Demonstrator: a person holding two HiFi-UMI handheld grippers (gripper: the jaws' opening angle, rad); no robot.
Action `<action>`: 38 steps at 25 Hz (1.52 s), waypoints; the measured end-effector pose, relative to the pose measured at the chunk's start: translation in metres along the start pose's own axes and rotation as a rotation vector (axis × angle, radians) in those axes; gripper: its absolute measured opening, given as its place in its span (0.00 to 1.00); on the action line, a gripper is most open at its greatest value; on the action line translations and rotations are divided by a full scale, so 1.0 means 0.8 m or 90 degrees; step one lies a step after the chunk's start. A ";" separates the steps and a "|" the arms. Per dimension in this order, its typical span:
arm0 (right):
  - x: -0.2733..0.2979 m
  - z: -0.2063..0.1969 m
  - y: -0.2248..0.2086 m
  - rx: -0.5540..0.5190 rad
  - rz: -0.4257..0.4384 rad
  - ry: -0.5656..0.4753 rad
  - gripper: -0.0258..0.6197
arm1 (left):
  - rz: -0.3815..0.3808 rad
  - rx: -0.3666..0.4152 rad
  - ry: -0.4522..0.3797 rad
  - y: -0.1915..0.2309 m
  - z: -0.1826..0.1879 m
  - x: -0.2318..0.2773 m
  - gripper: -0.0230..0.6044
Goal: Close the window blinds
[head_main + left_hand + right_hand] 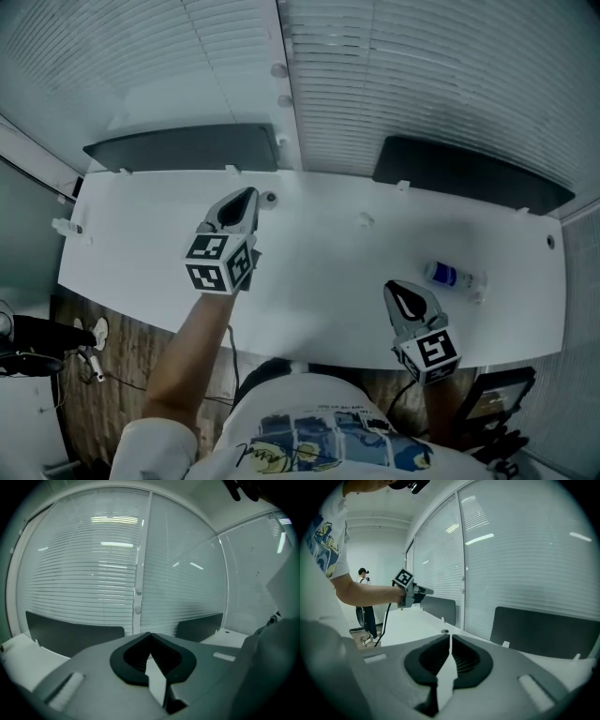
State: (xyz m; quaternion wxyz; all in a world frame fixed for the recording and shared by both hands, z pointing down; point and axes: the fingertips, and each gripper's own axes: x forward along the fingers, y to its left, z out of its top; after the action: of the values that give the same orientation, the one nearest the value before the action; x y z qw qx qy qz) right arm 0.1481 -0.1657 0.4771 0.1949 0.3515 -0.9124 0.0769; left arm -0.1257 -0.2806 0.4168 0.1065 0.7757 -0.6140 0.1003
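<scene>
Slatted white blinds (422, 75) hang over two window panes behind a white desk (319, 272); the slats are lowered on both sides of a white mullion (284, 94) that carries two small knobs. My left gripper (248, 197) is shut and empty, held above the desk's back edge and pointing at the mullion. In the left gripper view the blinds (84, 573) fill the frame beyond the shut left gripper (150, 635). My right gripper (394, 287) is shut and empty, low over the desk's front right. The right gripper view shows the blinds (525, 559) and the left gripper (423, 591).
Two dark divider panels (187, 145) (469, 173) stand at the desk's back edge. A small bottle (453, 276) lies on the desk at the right. A chair and cables are on the wooden floor at left (37, 342). A person (365, 597) stands far off.
</scene>
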 end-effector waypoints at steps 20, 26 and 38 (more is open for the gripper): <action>0.005 0.053 0.158 -0.032 -0.025 -0.016 0.05 | -0.230 0.081 -0.004 -0.066 -0.056 -0.226 0.04; -0.009 0.055 0.219 -0.043 -0.034 -0.015 0.05 | -0.260 0.091 -0.010 -0.062 -0.069 -0.293 0.04; -0.040 0.050 0.316 -0.049 -0.040 -0.019 0.05 | -0.322 0.108 0.002 -0.080 -0.098 -0.375 0.04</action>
State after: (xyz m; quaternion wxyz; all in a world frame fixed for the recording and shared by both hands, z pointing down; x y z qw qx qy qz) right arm -0.0120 0.0304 0.4263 0.1970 0.3735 -0.9060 0.0300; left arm -0.1328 0.0355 0.4030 0.0633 0.9104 -0.3900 0.1227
